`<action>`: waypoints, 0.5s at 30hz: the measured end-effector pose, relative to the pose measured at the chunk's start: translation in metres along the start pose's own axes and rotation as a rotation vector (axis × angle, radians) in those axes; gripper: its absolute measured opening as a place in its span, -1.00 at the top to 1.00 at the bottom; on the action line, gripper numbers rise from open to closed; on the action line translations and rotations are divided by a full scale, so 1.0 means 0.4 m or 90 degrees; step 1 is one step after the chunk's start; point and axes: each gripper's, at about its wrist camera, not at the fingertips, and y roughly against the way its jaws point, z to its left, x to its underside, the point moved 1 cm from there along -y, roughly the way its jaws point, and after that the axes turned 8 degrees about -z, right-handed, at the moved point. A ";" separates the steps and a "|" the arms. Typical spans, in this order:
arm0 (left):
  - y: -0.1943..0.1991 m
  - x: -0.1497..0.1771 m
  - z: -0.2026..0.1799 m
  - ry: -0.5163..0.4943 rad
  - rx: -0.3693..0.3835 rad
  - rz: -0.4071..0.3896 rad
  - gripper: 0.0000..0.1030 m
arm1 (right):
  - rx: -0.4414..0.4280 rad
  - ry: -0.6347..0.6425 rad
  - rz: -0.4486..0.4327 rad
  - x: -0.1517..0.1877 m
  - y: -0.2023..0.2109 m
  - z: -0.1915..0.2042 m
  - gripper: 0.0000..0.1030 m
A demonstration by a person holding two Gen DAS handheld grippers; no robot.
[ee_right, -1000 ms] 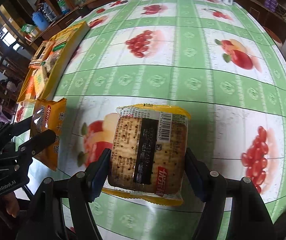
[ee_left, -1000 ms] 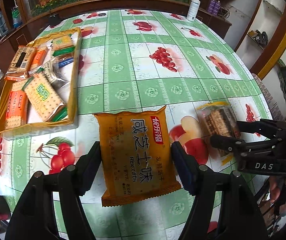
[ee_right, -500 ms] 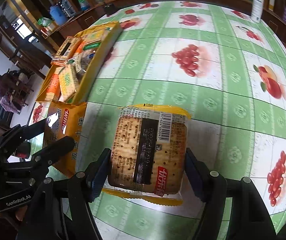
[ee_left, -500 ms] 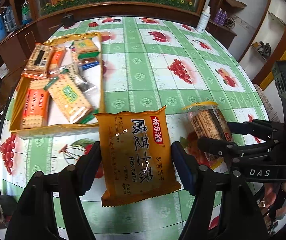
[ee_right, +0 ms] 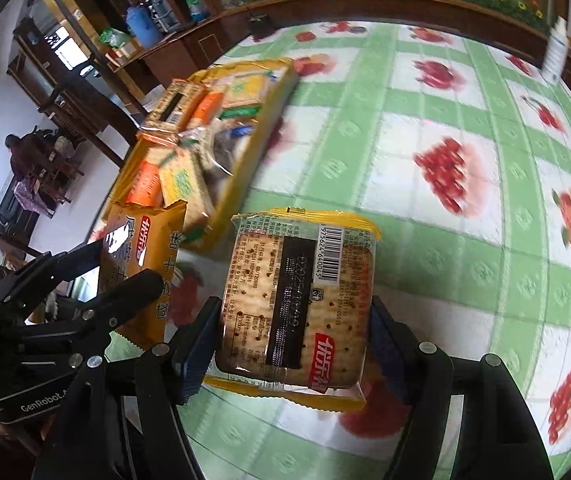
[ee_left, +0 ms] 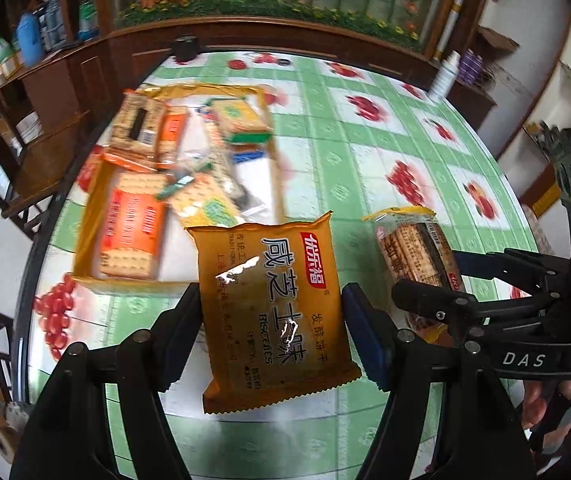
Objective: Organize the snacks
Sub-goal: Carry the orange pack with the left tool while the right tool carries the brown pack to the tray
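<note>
Snacks aloft, tray ahead-left

Left claw clamps the orange biscuit bag; right claw clamps the clear cracker pack. Both packets hang above the tabletop, long axes pointing away. The yellow tray of snacks lies ahead-left, nearer the left claw, which should reach it first.

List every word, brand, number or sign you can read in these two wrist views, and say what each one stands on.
"Biscuits": orange biscuit packet in the left gripper, beside large Chinese characters.
"6 975624 640045": barcode on the clear cracker pack in the right gripper.
"DAS": right gripper's body, left wrist view.
"GenRobot.A", cut off: left gripper's body, right wrist view.
Fine print on both packs and labels in the yellow tray: too small or blurred.
</note>
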 end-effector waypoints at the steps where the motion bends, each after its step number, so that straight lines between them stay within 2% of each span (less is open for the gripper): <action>1: 0.000 -0.007 0.013 0.006 -0.003 0.000 -0.34 | -0.003 0.007 -0.004 -0.015 -0.004 0.015 -0.40; 7: 0.013 -0.063 0.106 0.037 -0.049 -0.028 -0.34 | -0.013 0.039 -0.024 -0.093 -0.032 0.083 -0.40; 15: -0.006 -0.135 0.200 0.034 -0.115 -0.050 -0.35 | -0.024 0.070 -0.030 -0.178 -0.101 0.166 -0.40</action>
